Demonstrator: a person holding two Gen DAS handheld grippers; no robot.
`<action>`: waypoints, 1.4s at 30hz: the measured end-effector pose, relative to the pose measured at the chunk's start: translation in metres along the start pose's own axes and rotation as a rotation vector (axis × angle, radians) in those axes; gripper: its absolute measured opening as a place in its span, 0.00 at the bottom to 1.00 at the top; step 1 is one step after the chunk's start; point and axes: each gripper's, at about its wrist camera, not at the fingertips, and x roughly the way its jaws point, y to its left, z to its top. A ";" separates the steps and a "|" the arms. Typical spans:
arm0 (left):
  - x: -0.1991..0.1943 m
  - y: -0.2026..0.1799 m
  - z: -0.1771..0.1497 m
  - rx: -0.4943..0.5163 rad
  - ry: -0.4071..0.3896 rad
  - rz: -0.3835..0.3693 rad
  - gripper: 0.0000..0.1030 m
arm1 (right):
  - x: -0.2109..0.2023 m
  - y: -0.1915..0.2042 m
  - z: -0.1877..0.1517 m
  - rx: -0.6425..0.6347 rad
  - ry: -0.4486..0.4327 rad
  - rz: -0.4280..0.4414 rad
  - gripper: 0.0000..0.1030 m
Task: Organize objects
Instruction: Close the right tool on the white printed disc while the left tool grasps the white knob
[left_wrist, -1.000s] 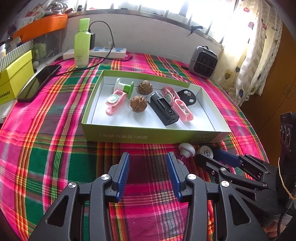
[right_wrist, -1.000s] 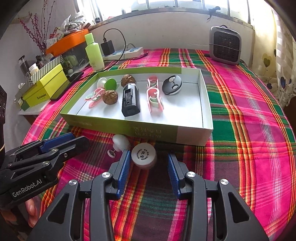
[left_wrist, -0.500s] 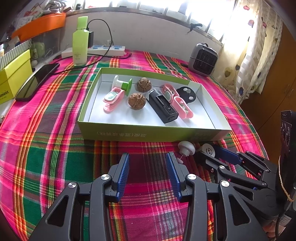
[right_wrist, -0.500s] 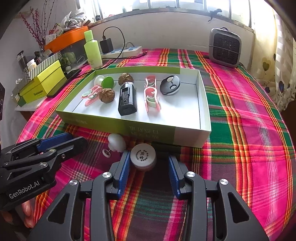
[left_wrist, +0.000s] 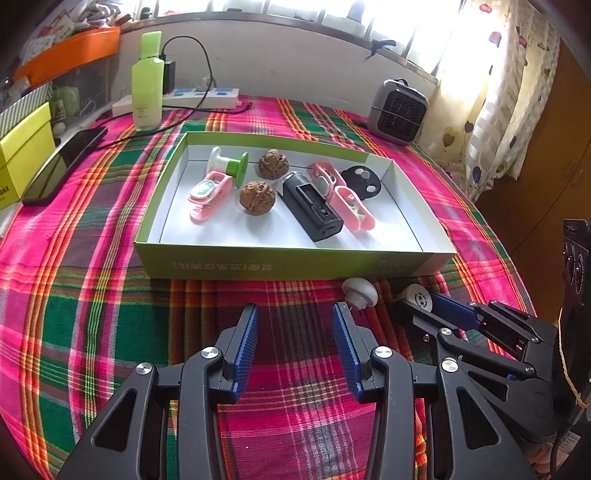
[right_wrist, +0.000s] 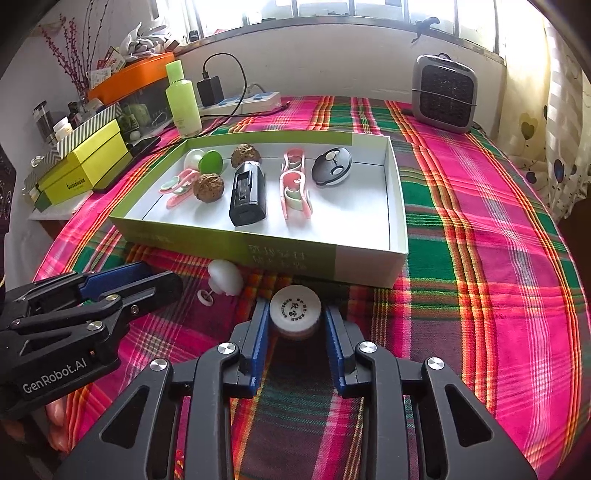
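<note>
White-capped jar (right_wrist: 294, 313) | right gripper (right_wrist: 294, 323) fingers closing on it, pads touching | left gripper (left_wrist: 294, 347) fingers parted, empty | advice: grip squarely, lift clear of box (right_wrist: 369, 264) wall.

**Colours on the plaid table**

Tablecloth (right_wrist: 480, 221): plaid of hot pink, green, dark maroon, with thin orange-yellow stripes. Shallow box (right_wrist: 258, 251): lime-green outside, one white end panel, white inside. In it: two brown walnuts (left_wrist: 257, 196), black oblong device (left_wrist: 310, 206), pale pink clips (left_wrist: 208, 195) with mint insets, white-and-green spool (left_wrist: 229, 164), black round piece (right_wrist: 331, 171) with white dots. Outside: white knob (right_wrist: 225, 277); white round cap (right_wrist: 294, 309) printed black. Gripper pads (right_wrist: 258, 332): blue on black frames. Bottle (right_wrist: 183, 99): pale green. Heater (right_wrist: 443, 94): grey.
</note>
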 end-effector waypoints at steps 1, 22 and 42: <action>0.000 -0.001 0.000 0.002 0.000 -0.005 0.41 | -0.001 0.000 -0.001 -0.001 0.000 -0.001 0.29; 0.020 -0.033 0.005 0.082 0.029 -0.005 0.44 | -0.010 -0.022 -0.009 0.047 -0.002 0.010 0.29; 0.024 -0.037 0.009 0.085 0.017 0.025 0.39 | -0.010 -0.028 -0.011 0.057 -0.003 0.038 0.29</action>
